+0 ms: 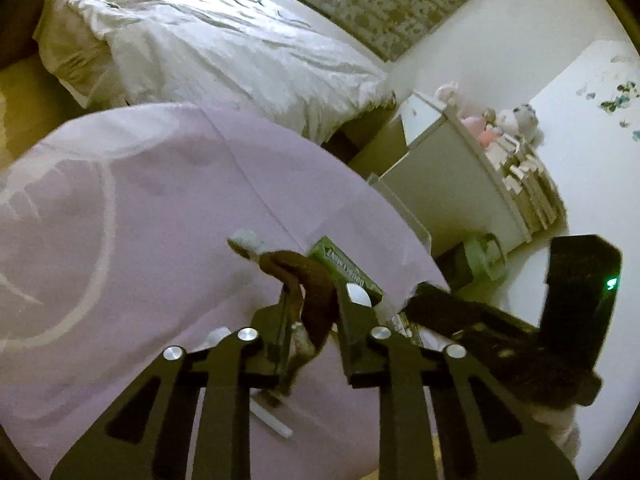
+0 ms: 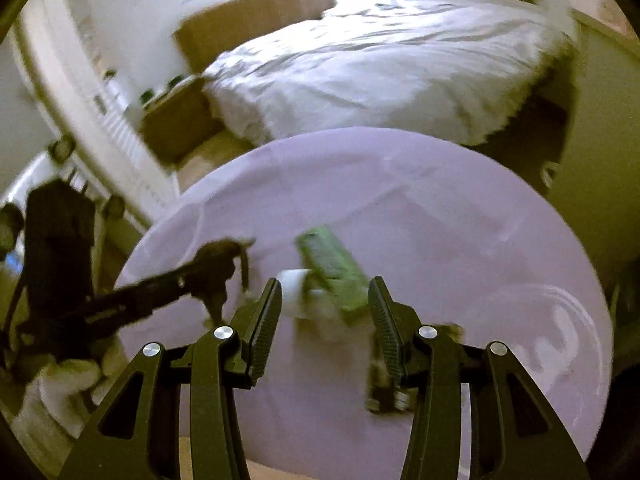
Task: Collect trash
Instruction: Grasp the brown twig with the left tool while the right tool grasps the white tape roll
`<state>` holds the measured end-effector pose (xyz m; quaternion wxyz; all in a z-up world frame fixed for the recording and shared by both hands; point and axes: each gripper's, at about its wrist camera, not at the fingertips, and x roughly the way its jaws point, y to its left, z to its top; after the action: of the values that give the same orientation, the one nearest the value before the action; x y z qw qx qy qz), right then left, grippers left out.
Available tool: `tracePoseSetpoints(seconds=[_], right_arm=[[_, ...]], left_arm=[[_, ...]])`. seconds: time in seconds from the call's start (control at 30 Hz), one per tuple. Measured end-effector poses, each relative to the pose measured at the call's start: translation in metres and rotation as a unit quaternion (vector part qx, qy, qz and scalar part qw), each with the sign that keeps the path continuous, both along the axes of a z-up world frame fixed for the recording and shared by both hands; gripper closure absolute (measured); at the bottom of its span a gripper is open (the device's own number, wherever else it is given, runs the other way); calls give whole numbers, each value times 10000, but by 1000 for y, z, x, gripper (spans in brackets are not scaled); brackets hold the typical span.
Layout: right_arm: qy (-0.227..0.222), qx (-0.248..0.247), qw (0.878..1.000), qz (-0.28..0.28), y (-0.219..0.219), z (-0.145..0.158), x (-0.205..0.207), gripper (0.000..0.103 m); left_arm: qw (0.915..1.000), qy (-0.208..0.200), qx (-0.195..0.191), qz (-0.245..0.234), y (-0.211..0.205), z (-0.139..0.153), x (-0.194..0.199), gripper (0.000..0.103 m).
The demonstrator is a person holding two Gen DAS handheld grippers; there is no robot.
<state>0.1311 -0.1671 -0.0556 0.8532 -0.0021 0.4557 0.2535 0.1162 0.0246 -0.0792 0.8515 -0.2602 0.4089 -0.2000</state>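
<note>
We grip a brown scrap over the lilac bench while our other jaws stand wide.

Nearest us, the left gripper has its jaws closed on a brown wrapper above the lilac bench. The right gripper hangs with jaws open around a white cap and green box lying on the bench. Beyond stands the white bed, with a toy shelf to its side.
</note>
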Motion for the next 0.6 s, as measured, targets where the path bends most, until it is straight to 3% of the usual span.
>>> tracePoseSetpoints(seconds=[0.23,0.33,0.4,0.53,0.6], right_arm=[[-300,-868,9955,249,50,-8,4,57],[-435,-1488,9873,348,67,-16,4,65],[-499,-1815,9811,440,74,-20,3,76],[-503,-1882,9795,508,71,-23,2,83],[-388,-1428,9878,487,60,-17,0,83]], left_arm=[[9991,-251,-101,313,27,16,-16,89],[9988,-325,-83,348,34,22,-23,89],[9987,-330,-93,372,38,23,-28,89],[9986,-308,-118,422,44,22,-36,89],[9987,-295,-101,410,45,21,-39,89]])
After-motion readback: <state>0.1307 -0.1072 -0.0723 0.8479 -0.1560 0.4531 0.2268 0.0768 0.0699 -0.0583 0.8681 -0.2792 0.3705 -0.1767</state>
